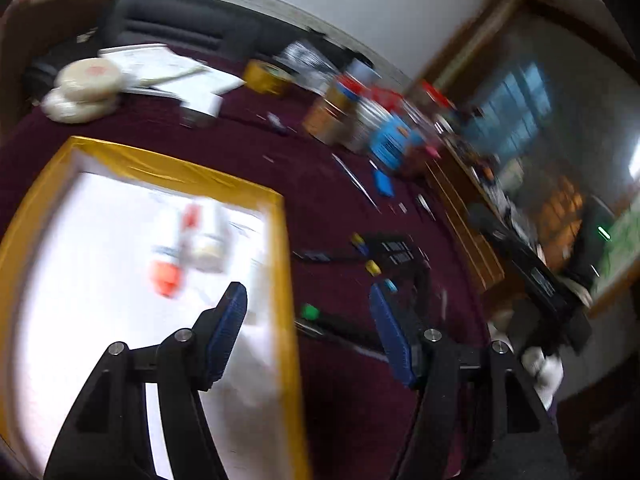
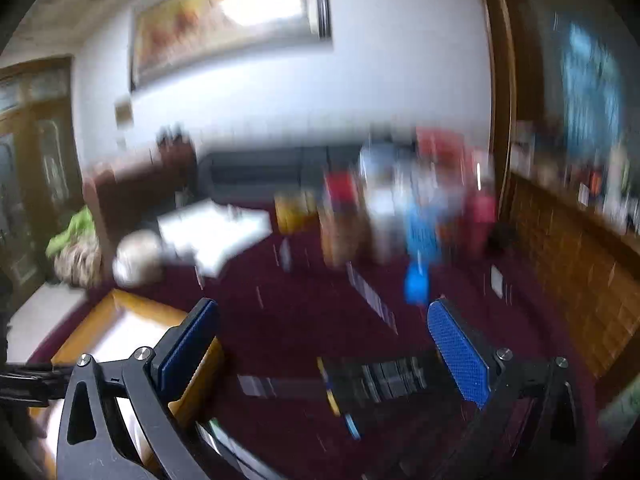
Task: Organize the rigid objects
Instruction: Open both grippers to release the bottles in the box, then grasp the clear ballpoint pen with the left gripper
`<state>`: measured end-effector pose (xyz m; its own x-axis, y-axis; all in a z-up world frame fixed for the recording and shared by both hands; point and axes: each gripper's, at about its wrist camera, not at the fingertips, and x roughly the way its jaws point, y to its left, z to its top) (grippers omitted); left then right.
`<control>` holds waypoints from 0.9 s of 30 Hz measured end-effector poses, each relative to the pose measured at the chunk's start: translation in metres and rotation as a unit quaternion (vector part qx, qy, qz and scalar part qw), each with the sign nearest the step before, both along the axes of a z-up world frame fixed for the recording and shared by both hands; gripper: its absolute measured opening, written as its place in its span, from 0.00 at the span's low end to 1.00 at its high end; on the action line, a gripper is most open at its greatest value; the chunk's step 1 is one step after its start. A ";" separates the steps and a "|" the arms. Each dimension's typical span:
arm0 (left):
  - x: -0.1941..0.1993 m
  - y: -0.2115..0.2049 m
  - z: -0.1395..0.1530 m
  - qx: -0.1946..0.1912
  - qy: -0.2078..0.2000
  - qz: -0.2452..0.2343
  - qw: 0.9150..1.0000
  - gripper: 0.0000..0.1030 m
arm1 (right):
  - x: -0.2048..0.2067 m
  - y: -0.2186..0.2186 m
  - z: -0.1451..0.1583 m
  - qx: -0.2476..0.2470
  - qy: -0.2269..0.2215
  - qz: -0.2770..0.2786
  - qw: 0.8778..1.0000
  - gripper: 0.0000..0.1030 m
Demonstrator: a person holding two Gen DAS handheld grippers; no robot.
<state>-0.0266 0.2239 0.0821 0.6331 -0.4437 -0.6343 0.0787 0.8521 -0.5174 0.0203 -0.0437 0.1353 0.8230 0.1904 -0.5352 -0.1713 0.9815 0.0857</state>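
Both views smeared by blur. Left gripper (image 1: 306, 298) jaws apart, empty, over the yellow-edged white tray (image 1: 284, 264); orange-capped bottle (image 1: 176, 260) inside, label unreadable. Right gripper (image 2: 324, 312) wide, empty, above the maroon table (image 2: 304, 312); black holder (image 2: 376, 384) partly hidden.

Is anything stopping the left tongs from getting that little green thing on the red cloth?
Probably not. The left tongs are open and empty, and the green piece lies in plain view between the fingers, beside the yellow-edged tray, with nothing over it.
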 end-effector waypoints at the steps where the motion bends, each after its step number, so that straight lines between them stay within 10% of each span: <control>1: -0.003 -0.013 0.000 0.006 0.000 -0.013 1.000 0.61 | 0.003 -0.015 -0.007 0.015 0.014 -0.016 1.000 0.97; 12: -0.010 -0.120 -0.024 0.089 0.043 -0.089 0.991 0.61 | 0.001 -0.155 -0.082 0.089 0.063 -0.168 0.980 0.95; 20: 0.007 -0.161 -0.060 0.137 0.115 -0.088 0.980 0.61 | -0.003 -0.169 -0.088 0.146 0.070 -0.170 0.972 0.95; 27: 0.022 -0.191 -0.061 0.191 0.082 -0.094 0.974 0.61 | -0.006 -0.163 -0.093 0.144 0.075 -0.151 0.975 0.95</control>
